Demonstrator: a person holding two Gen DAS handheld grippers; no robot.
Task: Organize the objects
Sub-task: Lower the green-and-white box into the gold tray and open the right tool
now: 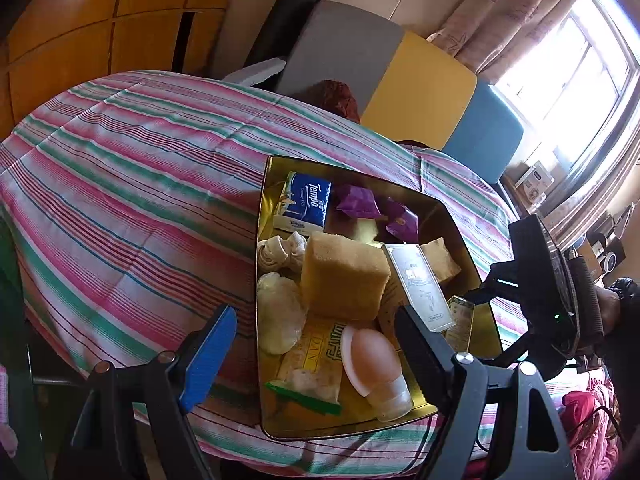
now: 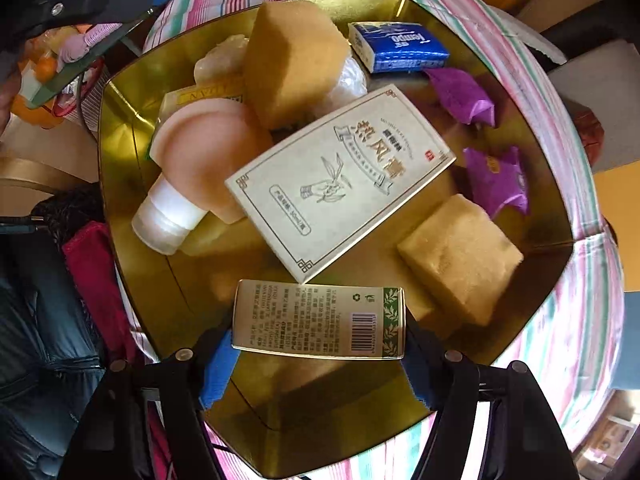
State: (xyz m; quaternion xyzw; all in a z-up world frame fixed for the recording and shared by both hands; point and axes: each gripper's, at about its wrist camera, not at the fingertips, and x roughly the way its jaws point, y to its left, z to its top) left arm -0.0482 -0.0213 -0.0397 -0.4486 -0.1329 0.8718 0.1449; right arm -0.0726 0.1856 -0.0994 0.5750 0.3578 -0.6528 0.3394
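The striped cloth [image 1: 120,168] covers what could be a bed or a worktop, which one is hard to tell, and on it sits the gold tin [image 2: 132,248], already crowded. Inside it lie a yellow sponge [image 2: 296,64], a pink bottle [image 2: 200,160] on its side, a cream carton [image 2: 340,184] printed with a hand and sprig, a pale block [image 2: 460,264], a blue tissue pack [image 2: 400,48] and two purple wrappers [image 2: 496,180]. The right claw [image 2: 320,364] points down over the near end of the tin and is about half open, its pads closed on the ends of a small box [image 2: 320,320] with a barcode and green leaf band. The step looks like setting this box into the tin; the next move probably calls for lowering it onto the bare gold floor beside the cream carton, then letting the pads part. The left claw [image 1: 316,344] hovers at the tin's other side, jaws wide and empty. Whether the box already touches the floor cannot be made out, and the items under the sponge are mostly hidden.
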